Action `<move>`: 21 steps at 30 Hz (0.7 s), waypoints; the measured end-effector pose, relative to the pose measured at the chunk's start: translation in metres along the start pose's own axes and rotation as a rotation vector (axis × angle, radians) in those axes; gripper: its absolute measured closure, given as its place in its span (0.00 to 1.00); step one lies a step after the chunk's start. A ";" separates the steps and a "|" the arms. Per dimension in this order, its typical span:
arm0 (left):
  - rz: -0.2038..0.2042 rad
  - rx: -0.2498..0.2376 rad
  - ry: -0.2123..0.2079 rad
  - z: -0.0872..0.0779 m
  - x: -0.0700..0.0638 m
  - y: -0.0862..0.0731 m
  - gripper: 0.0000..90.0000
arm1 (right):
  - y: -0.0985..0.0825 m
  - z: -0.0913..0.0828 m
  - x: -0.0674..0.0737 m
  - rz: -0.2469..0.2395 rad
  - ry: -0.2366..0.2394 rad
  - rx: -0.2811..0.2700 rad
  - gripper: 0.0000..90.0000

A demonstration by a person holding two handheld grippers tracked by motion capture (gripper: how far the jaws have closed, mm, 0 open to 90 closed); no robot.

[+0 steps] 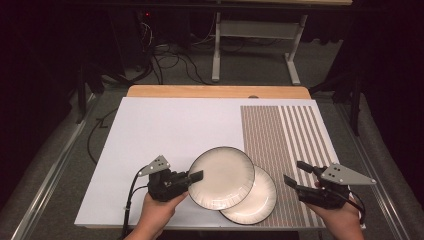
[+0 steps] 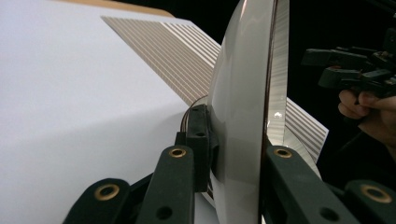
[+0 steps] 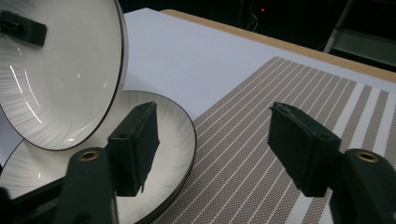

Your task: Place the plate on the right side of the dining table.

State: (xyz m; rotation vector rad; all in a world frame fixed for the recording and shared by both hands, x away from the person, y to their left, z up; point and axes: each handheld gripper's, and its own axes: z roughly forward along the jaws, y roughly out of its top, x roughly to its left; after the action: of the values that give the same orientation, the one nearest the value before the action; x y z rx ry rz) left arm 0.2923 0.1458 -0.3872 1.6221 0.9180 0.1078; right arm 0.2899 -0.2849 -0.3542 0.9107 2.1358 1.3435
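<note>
Left gripper clamped on the near rim of the upper plate, lifted and tilted over the lower plate, right gripper jaws apart and empty, just beside both plates, over the striped placemat.

The work surface is a wooden table, its light wood showing as a bare strip along the far edge. A large white sheet covers nearly the whole top. Taking the sheet as reference: a brown-and-white striped placemat lies flat on its right portion, running from the far edge to the near edge, stripes aligned front to back. A white plate with a dark rim rests at the sheet's near edge, partly on the sheet and partly on the placemat's left margin. The sheet's left and centre areas lie smooth and flat.
</note>
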 end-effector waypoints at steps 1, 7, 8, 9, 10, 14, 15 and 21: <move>0.010 -0.003 0.002 0.000 -0.001 0.000 0.88 | 0.000 -0.001 0.000 -0.003 -0.005 -0.009 0.33; 0.090 -0.026 0.033 -0.002 -0.009 0.001 0.88 | -0.001 -0.006 0.000 0.006 -0.016 -0.036 0.16; 0.095 -0.029 0.032 -0.003 -0.009 0.000 0.88 | -0.001 -0.006 -0.001 -0.001 -0.020 -0.044 0.13; 0.100 -0.030 0.034 -0.003 -0.010 0.000 0.88 | -0.001 -0.007 -0.001 0.002 -0.025 -0.050 0.10; 0.103 -0.030 0.034 -0.003 -0.010 0.000 0.88 | -0.002 -0.008 -0.001 0.009 -0.029 -0.050 0.07; 0.113 -0.031 0.034 -0.003 -0.010 0.000 0.88 | -0.005 -0.012 -0.004 0.028 -0.059 -0.058 0.01; 0.115 -0.031 0.034 -0.003 -0.010 0.000 0.88 | -0.006 -0.014 -0.005 0.033 -0.072 -0.060 0.01; 0.116 -0.030 0.031 -0.003 -0.010 0.000 0.88 | -0.008 -0.016 -0.007 0.042 -0.097 -0.061 0.01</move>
State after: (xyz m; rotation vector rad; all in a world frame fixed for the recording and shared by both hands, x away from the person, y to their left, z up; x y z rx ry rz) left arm 0.2836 0.1424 -0.3820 1.6495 0.8419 0.2271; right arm 0.2817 -0.3020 -0.3549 0.9812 2.0025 1.3491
